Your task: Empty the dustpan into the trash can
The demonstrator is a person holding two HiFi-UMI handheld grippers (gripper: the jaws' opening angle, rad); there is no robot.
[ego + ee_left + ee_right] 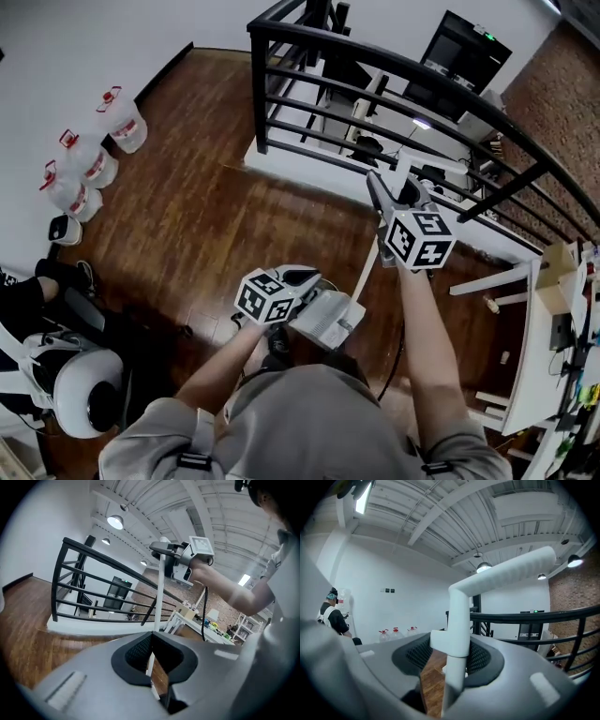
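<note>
My right gripper is shut on the white dustpan handle, just under its bent grip; the pads press it from both sides. The handle runs down to the grey-white pan, which hangs above the wood floor in front of me. My left gripper is right beside the pan, jaws closed to a narrow slit. In the left gripper view the handle rises just beyond the jaw tips up to the right gripper. Whether the left pads pinch anything is not clear. No trash can is in view.
A black railing crosses ahead, with a lower room and desks behind it. Three water jugs stand by the left wall. A seated person's leg and a white rounded device are at the left. A white table stands at the right.
</note>
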